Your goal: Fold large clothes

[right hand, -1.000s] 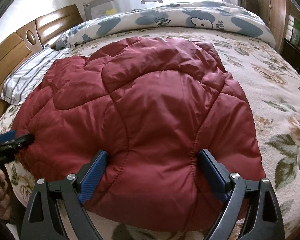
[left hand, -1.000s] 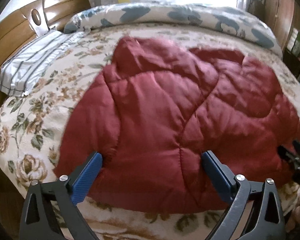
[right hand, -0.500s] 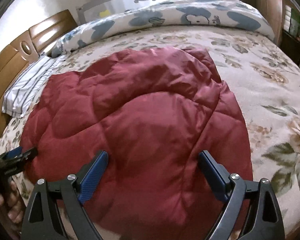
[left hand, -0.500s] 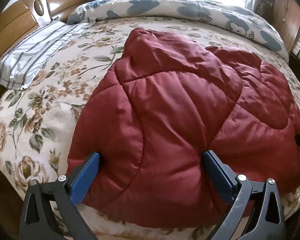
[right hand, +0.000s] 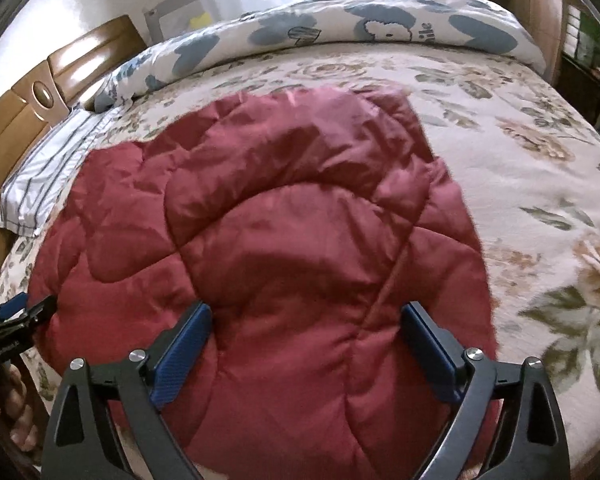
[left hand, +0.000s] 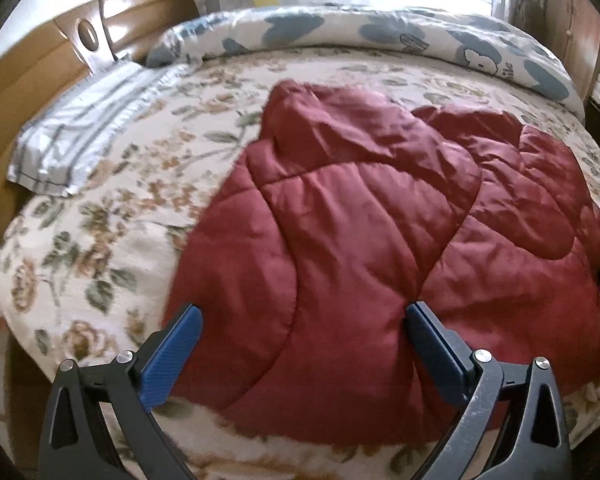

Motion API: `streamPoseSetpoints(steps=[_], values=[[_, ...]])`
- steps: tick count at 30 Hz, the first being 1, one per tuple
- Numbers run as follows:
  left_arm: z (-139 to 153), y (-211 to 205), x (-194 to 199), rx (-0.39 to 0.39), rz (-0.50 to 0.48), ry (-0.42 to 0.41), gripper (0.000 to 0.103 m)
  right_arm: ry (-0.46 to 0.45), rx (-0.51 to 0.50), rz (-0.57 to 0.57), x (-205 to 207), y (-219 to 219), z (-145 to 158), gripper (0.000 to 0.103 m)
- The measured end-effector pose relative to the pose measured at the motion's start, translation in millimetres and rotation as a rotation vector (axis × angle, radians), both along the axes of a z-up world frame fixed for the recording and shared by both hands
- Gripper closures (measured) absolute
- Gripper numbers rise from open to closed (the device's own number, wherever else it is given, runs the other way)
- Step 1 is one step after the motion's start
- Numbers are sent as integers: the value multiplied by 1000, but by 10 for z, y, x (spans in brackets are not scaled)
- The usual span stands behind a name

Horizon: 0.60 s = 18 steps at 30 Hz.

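1. The red quilted garment (left hand: 360, 248) lies spread and rumpled on the flowered bed cover (left hand: 112, 216), its near hem close to the bed's near edge. A striped pillow (left hand: 80, 136) sits well apart on the left, and a blue-patterned duvet (right hand: 340, 28) is rolled along the far side.

2. The left gripper (left hand: 302, 344) is spread wide with nothing held; its 2 blue fingers (left hand: 172, 356) frame the garment's near-left part, and I cannot tell whether they touch the fabric.

3. The right gripper (right hand: 306, 344) is equally wide and empty, its fingers (right hand: 430, 352) straddling the near-right part of the hem.

4. Risk, as a judgement: the padding is thick and slippery-looking, so a shallow pinch could catch only the top layer and the fold would drag crooked.

5. Risk: the 2 grippers sit at different points along the hem, so an uneven lift could twist the garment or bunch the already creased far end.

6. Risk: pulling towards the near edge could slide the garment off the bed.
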<state>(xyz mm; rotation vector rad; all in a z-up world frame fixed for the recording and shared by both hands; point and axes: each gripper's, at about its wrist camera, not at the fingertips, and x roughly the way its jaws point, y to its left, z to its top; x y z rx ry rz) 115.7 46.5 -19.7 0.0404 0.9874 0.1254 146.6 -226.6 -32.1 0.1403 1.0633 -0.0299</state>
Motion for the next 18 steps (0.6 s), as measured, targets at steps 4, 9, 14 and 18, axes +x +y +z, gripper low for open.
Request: streamPoseSetpoints(steps=[4, 9, 14, 18], values=[[119, -56, -218, 36, 0, -21, 1, -22, -47, 0, -182, 6, 181, 6], [142, -130, -437, 64, -10, -3, 1, -30, -132, 16, -419, 68, 316, 6], [209, -231, -632, 90, -37, -7, 1, -17, -212, 46, -657, 185, 334, 5], [230, -272, -758, 86, -57, 2, 1, 1, -242, 72, -827, 286, 285, 5]])
